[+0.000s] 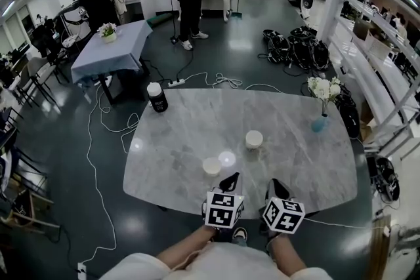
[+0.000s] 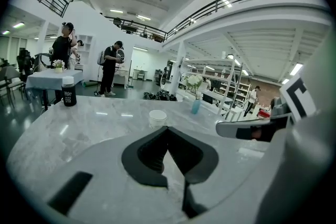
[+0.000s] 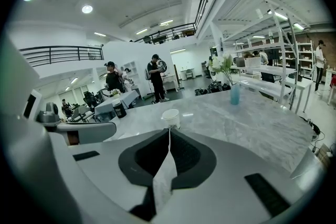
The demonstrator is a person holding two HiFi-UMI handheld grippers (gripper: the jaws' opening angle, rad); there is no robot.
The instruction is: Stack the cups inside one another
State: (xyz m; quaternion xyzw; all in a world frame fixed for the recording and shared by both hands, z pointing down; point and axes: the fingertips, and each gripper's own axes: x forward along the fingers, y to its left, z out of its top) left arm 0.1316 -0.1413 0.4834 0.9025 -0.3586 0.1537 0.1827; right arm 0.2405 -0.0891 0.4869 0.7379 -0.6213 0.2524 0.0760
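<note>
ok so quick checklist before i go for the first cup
1. Both cups standing apart on the table: ok, near cup, far cup.
2. Left gripper empty: ok.
3. Left gripper open for a grasp: not ok, jaws together.
4. Right gripper open for a grasp: not ok, jaws together, nothing held.
5. Way to the cups free: ok, bottle and vase stand well off.
6. One cup fits inside the other: cannot tell.

No writing could be read. The dark jar (image 1: 156, 98) on the table (image 1: 302, 160), far beyond the left claw (image 1: 230, 180), bore pale print (too small to make out); the cube (image 1: 223, 208) on each claw carried only square markers.
</note>
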